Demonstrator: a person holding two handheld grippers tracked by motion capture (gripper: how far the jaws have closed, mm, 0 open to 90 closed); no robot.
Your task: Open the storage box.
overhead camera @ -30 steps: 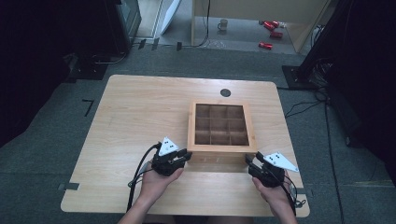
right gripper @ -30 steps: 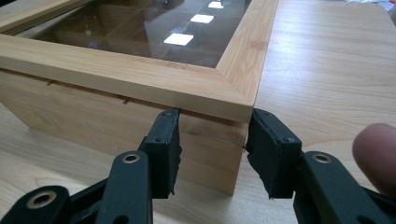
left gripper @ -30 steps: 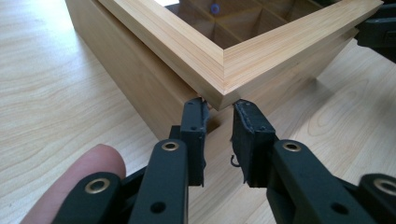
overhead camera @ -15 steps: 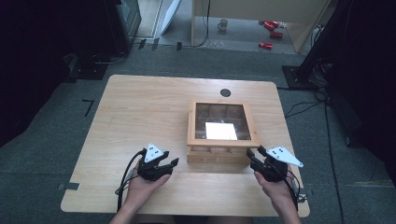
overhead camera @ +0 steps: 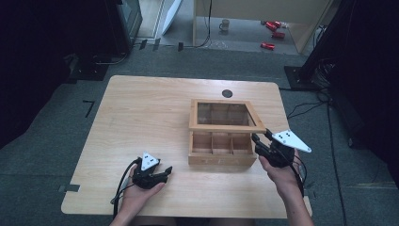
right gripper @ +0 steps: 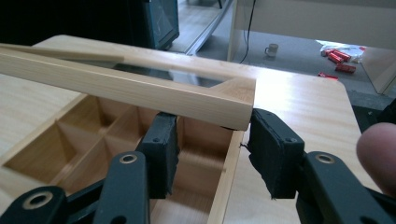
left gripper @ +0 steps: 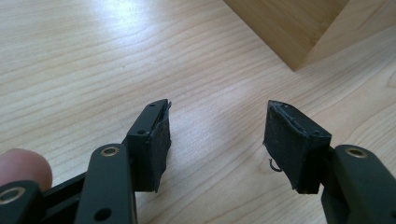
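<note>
Right tongs [right gripper: 210,144] straddle the front corner of the glass-paned lid [overhead camera: 225,115], propped half-raised over the compartmented wooden box [overhead camera: 221,153] mid-tabletop [overhead camera: 141,113]; left tongs [left gripper: 217,137] gape empty; unclamped, the lid may slip and slam

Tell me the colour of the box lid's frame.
Light natural wood, lid frame around a glass pane; clearest in the right gripper view.
</note>
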